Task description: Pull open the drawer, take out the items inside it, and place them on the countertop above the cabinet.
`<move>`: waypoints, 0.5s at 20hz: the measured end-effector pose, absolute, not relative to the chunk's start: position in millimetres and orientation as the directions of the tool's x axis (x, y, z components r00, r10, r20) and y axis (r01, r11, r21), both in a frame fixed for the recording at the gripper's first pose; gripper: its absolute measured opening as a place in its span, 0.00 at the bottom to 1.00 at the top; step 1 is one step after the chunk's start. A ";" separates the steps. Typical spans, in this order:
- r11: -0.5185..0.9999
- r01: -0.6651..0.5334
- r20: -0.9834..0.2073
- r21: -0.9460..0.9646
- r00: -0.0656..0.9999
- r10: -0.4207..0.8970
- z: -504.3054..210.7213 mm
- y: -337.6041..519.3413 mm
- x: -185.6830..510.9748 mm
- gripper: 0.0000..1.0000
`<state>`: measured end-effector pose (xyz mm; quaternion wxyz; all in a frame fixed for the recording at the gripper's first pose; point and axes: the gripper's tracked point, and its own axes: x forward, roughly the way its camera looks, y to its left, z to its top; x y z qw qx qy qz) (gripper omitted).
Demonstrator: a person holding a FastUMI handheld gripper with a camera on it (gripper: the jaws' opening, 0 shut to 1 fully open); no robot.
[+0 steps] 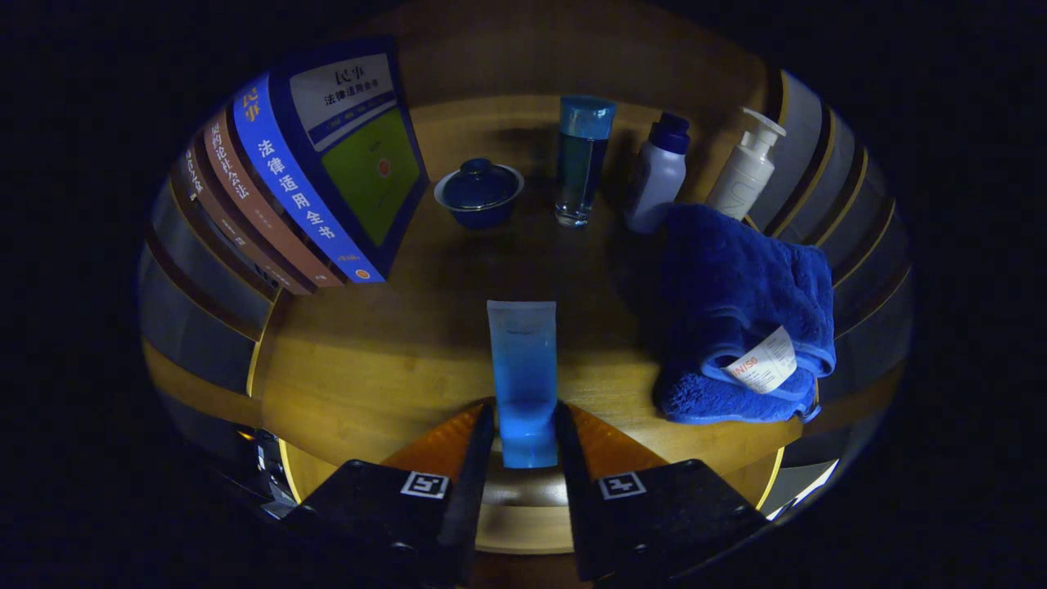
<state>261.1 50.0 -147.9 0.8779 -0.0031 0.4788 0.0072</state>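
A blue squeeze tube [522, 368] stands upright between my fingers, cap end down, over the wooden countertop [376, 368]. My gripper [525, 429] is shut on the tube's lower part, with both fingers pressing its sides. Whether the tube's base touches the countertop I cannot tell. A folded blue towel [740, 319] with a white label lies on the countertop just right of the tube.
At the back of the countertop stand a lidded blue bowl [478, 192], a tall clear blue-capped bottle [582, 159], a white bottle with a dark cap [658, 172] and a white pump bottle [746, 168]. Several books [311, 180] lean at the left.
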 end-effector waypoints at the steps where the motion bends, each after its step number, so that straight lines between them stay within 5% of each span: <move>1: 1.000 -0.021 -0.838 0.001 0.545 0.013 -147.5 51.1 261.0 0.61; 8: 0.999 -0.034 -0.787 0.020 0.616 0.037 -137.3 57.7 237.3 0.96; 10: 0.999 -0.039 -0.737 0.019 0.675 0.040 -125.0 61.0 225.4 1.00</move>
